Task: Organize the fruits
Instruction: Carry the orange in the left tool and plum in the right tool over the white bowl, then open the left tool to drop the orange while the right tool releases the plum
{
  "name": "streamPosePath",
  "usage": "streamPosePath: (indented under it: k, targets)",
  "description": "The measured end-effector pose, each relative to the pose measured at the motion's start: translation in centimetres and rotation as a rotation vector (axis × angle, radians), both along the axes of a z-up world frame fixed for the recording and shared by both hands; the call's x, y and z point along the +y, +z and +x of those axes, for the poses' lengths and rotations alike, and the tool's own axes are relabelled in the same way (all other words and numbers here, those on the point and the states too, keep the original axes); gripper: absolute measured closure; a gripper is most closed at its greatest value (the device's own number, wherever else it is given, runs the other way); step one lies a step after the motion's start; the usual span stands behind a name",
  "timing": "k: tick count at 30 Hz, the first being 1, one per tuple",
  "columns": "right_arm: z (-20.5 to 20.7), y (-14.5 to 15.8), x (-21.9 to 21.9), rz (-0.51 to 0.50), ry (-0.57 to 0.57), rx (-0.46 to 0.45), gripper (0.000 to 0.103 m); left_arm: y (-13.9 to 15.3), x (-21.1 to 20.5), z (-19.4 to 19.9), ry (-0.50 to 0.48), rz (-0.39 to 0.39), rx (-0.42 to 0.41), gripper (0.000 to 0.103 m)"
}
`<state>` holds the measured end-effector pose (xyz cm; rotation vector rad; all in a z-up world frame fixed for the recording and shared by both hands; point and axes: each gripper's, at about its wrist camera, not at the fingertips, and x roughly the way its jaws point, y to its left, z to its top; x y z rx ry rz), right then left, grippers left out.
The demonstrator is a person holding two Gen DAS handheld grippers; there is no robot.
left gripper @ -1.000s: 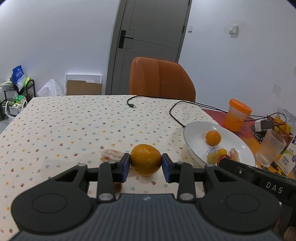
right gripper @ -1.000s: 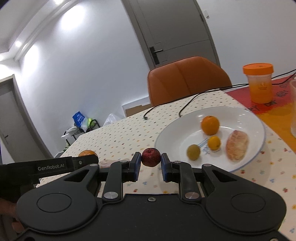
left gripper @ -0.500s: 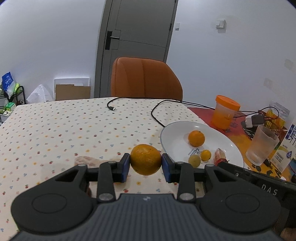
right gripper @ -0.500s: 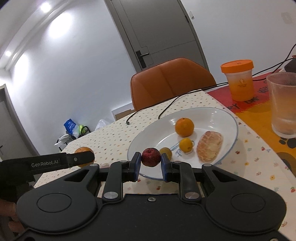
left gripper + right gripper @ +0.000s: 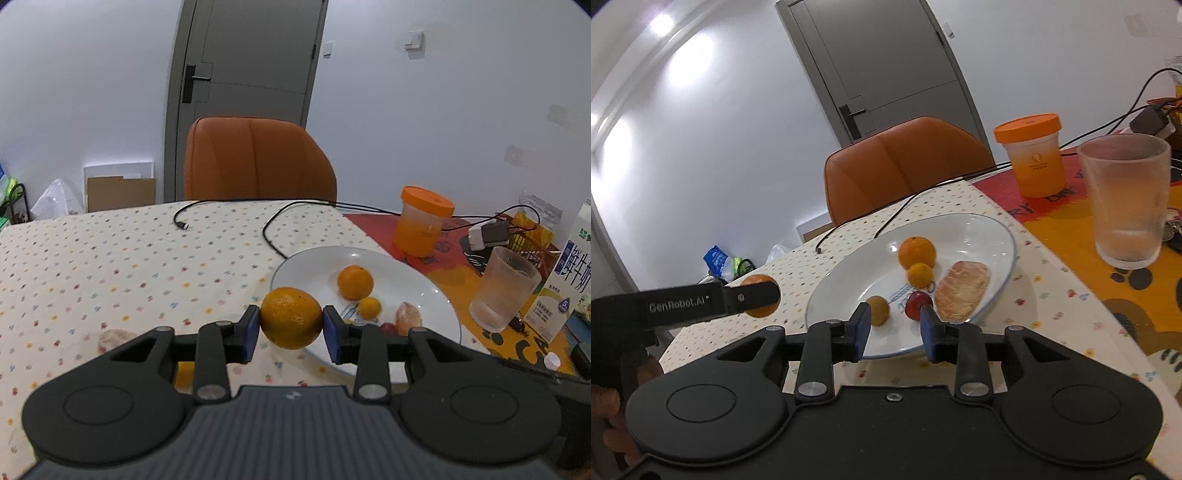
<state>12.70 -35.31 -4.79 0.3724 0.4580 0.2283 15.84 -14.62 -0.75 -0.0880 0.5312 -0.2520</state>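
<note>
On my far left, a peeled fruit piece (image 5: 112, 338) is lying on the dotted cloth of the table (image 5: 110, 266), and something orange (image 5: 183, 373) is showing beneath the left tool's arm, too hidden for me to name. My left tool (image 5: 291, 328) is clenching a large orange (image 5: 291, 317) between its blue pads, holding it in the air over the near-left rim of the white plate (image 5: 317, 262). From the right wrist view I am seeing the same orange (image 5: 759, 300) gripped off to the left of the plate, with a hand (image 5: 605, 410) just showing at the edge.

A black cable (image 5: 273, 236) is trailing across the table behind the plate, and an orange chair (image 5: 258, 162) is standing at the far side.

My right tool (image 5: 894, 328) is standing released, its jaws spread wide at the near rim of the plate with nothing between them. A small red fruit (image 5: 916, 304) is sitting on the plate just by the right pad, apart from the left one. Around it on the plate are lying a yellow-green fruit (image 5: 879, 310), a small yellow citrus (image 5: 920, 275), a medium orange (image 5: 917, 253) and a peeled segment (image 5: 962, 290).

Further right, on the red and orange mat, an orange-lidded tub (image 5: 1032, 158) and a ribbed glass (image 5: 1126, 199) are standing near the plate's edge, with a milk carton (image 5: 569, 280) and a charger (image 5: 487, 236) beyond.
</note>
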Motion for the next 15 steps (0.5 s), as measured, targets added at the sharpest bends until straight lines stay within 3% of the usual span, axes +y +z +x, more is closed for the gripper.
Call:
streamPosePath:
  k: [12,15]
  targets:
    - [-0.3,-0.1,-1.3,0.016,-0.01,-0.007,0.072,0.5,-2.4,0.8,-0.035,0.0,-0.016,0.067]
    - [-0.3,-0.1,-1.4,0.017,-0.009,-0.003,0.072,1.0,-2.4,0.7,-0.019,0.012,-0.051,0.061]
